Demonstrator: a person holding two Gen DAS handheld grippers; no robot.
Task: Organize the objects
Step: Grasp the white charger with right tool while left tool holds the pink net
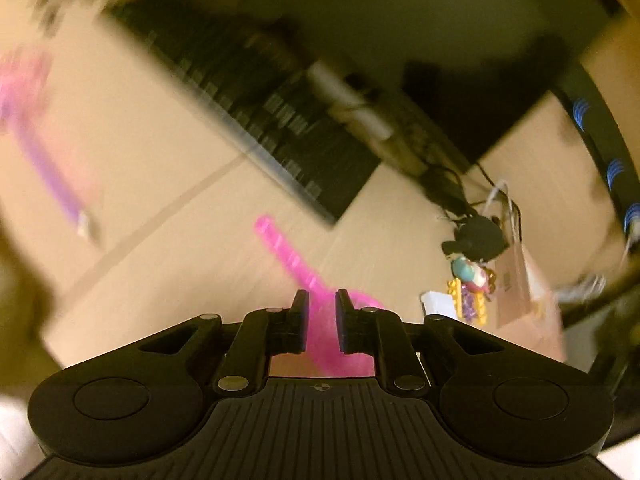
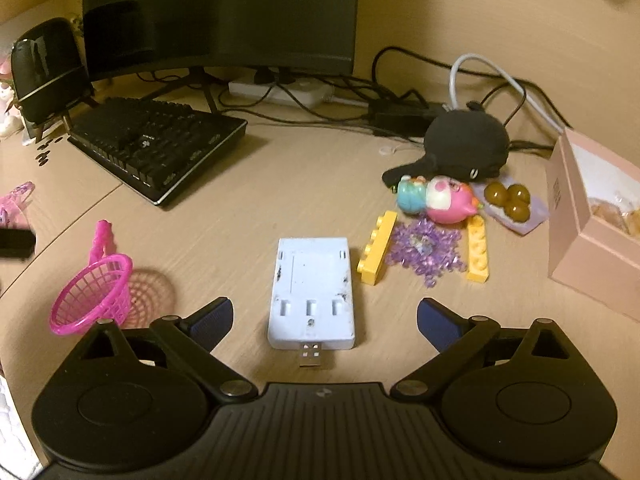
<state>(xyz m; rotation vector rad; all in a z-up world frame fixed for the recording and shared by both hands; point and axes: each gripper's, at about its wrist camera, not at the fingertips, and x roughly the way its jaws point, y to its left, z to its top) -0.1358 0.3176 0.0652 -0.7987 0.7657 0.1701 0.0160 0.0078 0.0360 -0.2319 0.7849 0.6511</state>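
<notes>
My left gripper (image 1: 322, 298) is nearly shut around a pink toy net basket (image 1: 332, 344), with the handle (image 1: 286, 250) sticking forward; the view is blurred and tilted. In the right wrist view the same pink basket (image 2: 94, 294) is tilted on the desk at the left, no gripper visible on it there. My right gripper (image 2: 325, 320) is open and empty, its fingers either side of a white USB charger block (image 2: 313, 294) lying flat on the desk. Two yellow bricks (image 2: 378, 252) flank purple beads (image 2: 426, 250).
A black keyboard (image 2: 156, 148), monitor (image 2: 220, 16) and speaker (image 2: 46, 68) stand at the back left. A black plush (image 2: 466, 146), pink and teal toys (image 2: 438, 198), brown balls (image 2: 508, 198), cables and an open pink box (image 2: 592, 216) crowd the right.
</notes>
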